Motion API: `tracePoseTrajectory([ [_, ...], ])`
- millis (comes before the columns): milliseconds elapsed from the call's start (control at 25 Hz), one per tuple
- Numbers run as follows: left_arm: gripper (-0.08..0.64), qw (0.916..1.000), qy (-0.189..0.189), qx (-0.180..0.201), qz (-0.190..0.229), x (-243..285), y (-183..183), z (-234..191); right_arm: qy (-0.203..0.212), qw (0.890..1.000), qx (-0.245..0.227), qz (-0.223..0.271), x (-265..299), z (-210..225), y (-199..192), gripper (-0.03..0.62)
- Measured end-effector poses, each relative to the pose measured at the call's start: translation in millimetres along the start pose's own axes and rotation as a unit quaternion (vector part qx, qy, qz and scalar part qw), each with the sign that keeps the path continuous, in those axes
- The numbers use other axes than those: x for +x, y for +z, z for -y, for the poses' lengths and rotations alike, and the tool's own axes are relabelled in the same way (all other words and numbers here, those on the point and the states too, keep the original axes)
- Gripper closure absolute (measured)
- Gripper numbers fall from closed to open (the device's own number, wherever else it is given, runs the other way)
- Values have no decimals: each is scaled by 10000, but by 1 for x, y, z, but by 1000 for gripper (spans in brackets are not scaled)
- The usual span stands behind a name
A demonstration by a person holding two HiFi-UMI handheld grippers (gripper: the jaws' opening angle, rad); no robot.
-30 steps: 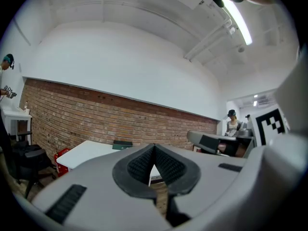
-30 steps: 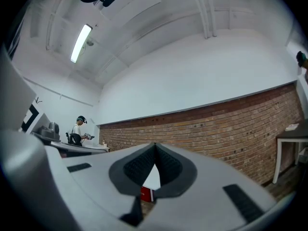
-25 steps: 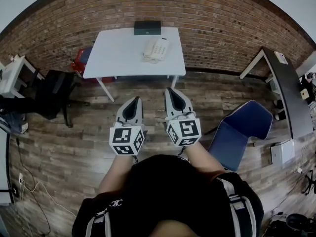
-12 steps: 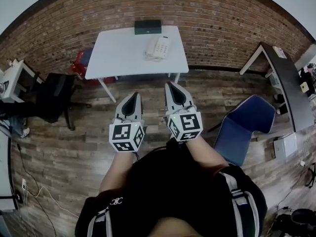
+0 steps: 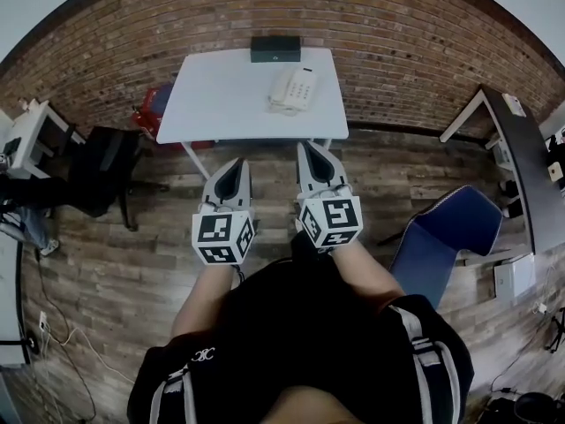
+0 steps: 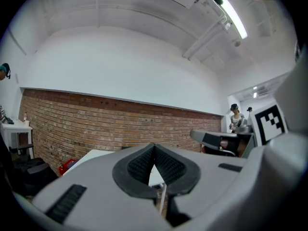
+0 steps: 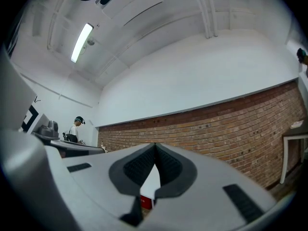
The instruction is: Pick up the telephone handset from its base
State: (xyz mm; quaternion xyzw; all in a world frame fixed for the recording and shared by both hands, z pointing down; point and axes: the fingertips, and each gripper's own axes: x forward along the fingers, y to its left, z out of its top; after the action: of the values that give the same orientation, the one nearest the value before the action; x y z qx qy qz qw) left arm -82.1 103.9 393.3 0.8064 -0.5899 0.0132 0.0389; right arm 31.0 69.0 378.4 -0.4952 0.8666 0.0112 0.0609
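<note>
A white telephone (image 5: 294,88) with its handset on the base lies on the right part of a white table (image 5: 221,95) by the brick wall. My left gripper (image 5: 234,164) and my right gripper (image 5: 308,147) are held side by side over the wooden floor, just short of the table's near edge. Both point level toward the table. In each gripper view the jaws meet at the tips with nothing between them. The left gripper view shows the table (image 6: 91,157) behind the jaws; the phone is hidden there.
A dark box (image 5: 274,49) sits at the table's far edge. A blue chair (image 5: 441,237) stands to the right, a black chair (image 5: 97,170) to the left. A dark desk (image 5: 521,140) lines the right wall, a red object (image 5: 157,104) lies under the table's left side.
I have walked closer to the table: it and the phone appear larger and lower in the head view. Both grippers moved forward together, still shut.
</note>
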Motion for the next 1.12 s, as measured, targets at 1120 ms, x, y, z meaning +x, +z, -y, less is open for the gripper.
tracePoseTrajectory([
  [1120, 558, 9977, 348, -265, -509, 284, 0, -57, 480, 9970, 354, -495, 244, 162, -48, 594],
])
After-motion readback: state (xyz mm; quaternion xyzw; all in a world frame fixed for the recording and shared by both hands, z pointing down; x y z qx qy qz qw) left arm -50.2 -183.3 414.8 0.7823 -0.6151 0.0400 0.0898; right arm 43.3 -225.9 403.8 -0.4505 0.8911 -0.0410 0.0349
